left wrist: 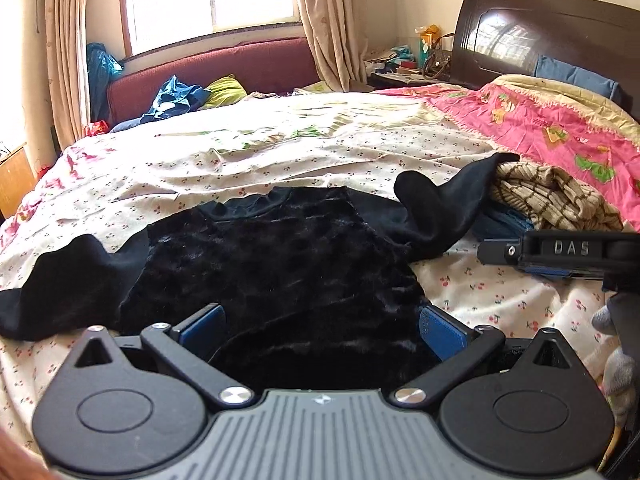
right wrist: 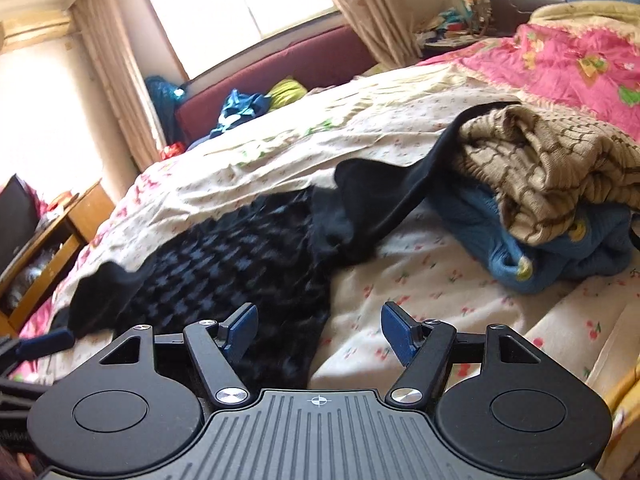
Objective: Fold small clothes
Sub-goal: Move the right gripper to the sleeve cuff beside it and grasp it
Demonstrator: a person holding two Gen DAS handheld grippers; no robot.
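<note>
A small black velvety top point(left wrist: 272, 264) lies spread on the bed, sleeves out to both sides; its right sleeve point(left wrist: 436, 204) is rumpled up against a clothes pile. My left gripper point(left wrist: 322, 326) is open, its blue pads over the top's lower hem. My right gripper point(right wrist: 320, 330) is open and empty, hovering at the top's right edge point(right wrist: 256, 264). The right gripper also shows in the left wrist view point(left wrist: 560, 252), at the right.
A pile with a beige checked knit point(right wrist: 548, 168) on a blue garment point(right wrist: 520, 248) sits to the right. A pink quilt point(left wrist: 560, 128) lies beyond it. The floral sheet point(left wrist: 280, 148) covers the bed. A wooden table point(right wrist: 48, 240) stands left.
</note>
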